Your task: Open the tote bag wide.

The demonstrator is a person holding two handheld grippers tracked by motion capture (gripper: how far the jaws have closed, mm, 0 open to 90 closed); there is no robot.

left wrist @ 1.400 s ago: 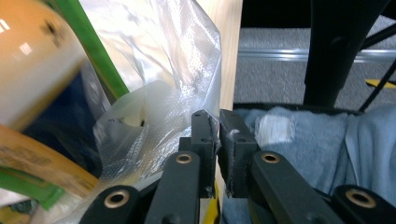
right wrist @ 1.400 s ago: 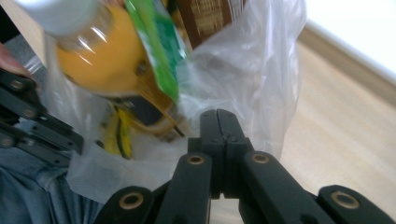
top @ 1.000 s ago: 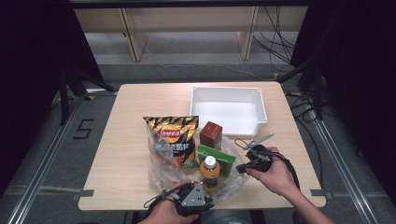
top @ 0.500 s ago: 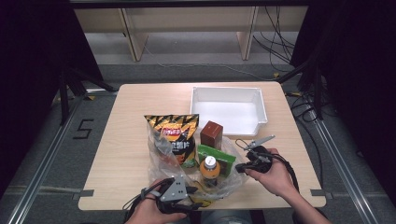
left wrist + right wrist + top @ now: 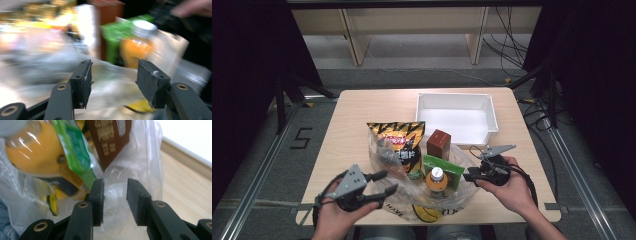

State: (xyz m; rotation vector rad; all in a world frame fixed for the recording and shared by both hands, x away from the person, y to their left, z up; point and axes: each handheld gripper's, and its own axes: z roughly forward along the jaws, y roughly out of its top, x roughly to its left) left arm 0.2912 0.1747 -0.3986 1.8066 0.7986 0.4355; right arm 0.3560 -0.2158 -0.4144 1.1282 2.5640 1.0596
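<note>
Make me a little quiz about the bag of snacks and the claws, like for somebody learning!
1. True or false: the orange bottle stands inside the clear plastic bag.
2. Which thing is nearest the white tray? A the chip bag, B the brown box, C the green packet.
3. Fill in: seen from above, the left claw sits at the bag's ____ edge.

Key:
1. True.
2. B.
3. Left. Its jaws have just been opening and nothing is gripped between them. The right claw has just been opening too, with bag plastic loose in its gap.
</note>
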